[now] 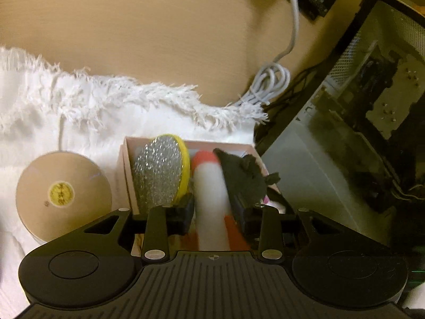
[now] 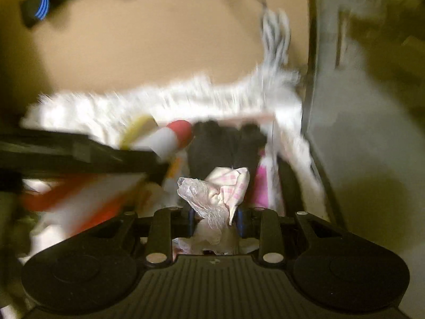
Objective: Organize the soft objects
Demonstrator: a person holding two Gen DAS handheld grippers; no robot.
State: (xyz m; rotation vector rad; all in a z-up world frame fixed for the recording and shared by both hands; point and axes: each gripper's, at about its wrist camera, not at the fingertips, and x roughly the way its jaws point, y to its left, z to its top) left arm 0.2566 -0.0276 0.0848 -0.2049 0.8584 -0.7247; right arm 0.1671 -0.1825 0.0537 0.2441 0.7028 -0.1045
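Gripping a white plush toy with red ends (image 1: 211, 199), the left gripper (image 1: 212, 212) has its jaws narrowed on the toy's body, which reaches forward from between them into a pale pink box (image 1: 124, 170). Left of the jaws in that box stands a yellow-rimmed silver scrubber (image 1: 162, 172); right of them lies a dark plush piece (image 1: 244, 178). Further left, a round tan disc (image 1: 62, 194) sits on a white fringed cloth (image 1: 79, 106). The right gripper (image 2: 216, 216) pinches a crumpled pink checked cloth with lace (image 2: 215, 194) between narrow jaws, just before the blurred box
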